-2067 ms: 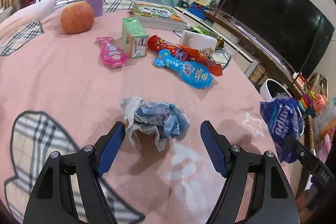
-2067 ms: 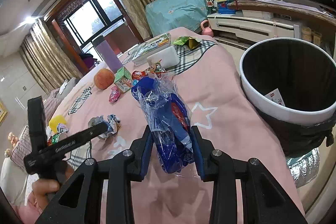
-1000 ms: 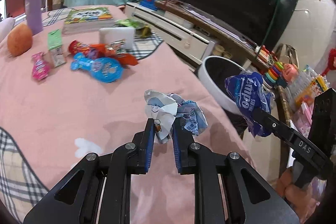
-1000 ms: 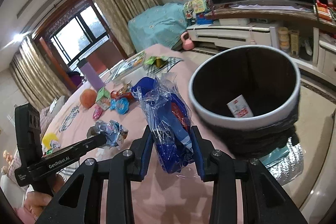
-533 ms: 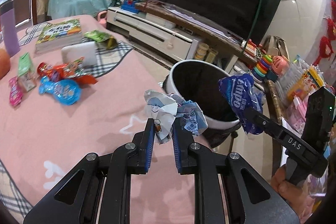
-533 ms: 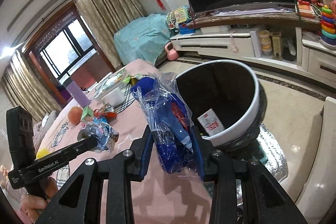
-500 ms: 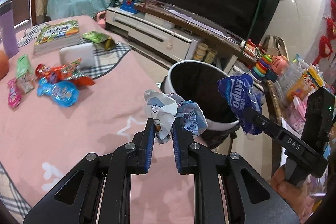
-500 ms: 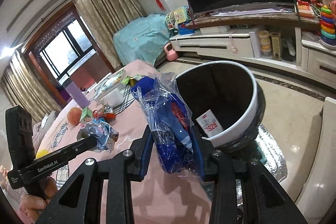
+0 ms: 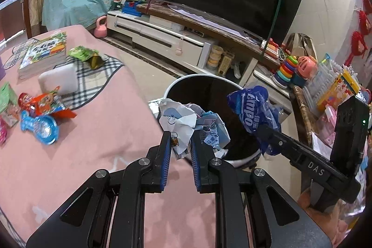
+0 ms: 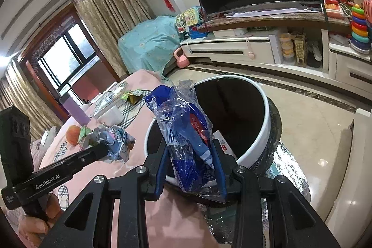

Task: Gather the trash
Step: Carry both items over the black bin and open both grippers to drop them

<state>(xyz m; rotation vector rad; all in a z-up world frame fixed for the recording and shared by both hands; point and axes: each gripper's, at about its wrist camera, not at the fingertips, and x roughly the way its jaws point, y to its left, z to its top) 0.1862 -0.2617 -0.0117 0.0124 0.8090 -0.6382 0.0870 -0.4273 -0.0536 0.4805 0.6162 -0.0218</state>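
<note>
The left gripper [image 9: 180, 152] is clamped on a crumpled wad of white and blue paper [image 9: 186, 122], whose bulk sticks out past the blue pads. The wad hangs at the near rim of the trash bin [image 9: 176, 85], just beyond the edge of the pink surface [image 9: 93, 131]. The right gripper [image 10: 190, 169] is closed on a crinkled blue plastic bag [image 10: 186, 131], pinched between both pads and standing up above them. The bag hangs in front of the bin's open mouth; in the left wrist view the same bag [image 9: 253, 108] shows over the far right side of the bin.

The bin has a white rim and a black liner, and it stands on the floor against the edge of the surface. A white slip with red print [image 10: 224, 145] lies inside it.

Further back on the surface several things lie well apart from both grippers: a blue wrapper [image 9: 39, 127] and a red and orange wrapper [image 9: 44, 104] near the left edge, a white block [image 9: 58, 83] behind them, a green packet [image 9: 83, 55] on a checked patch, and a stack of books [image 9: 44, 50] toward the far corner. An orange fruit [image 10: 72, 131] sits further back, seen in the right wrist view. A hand [image 10: 34, 222] grips the left gripper's handle.
</note>
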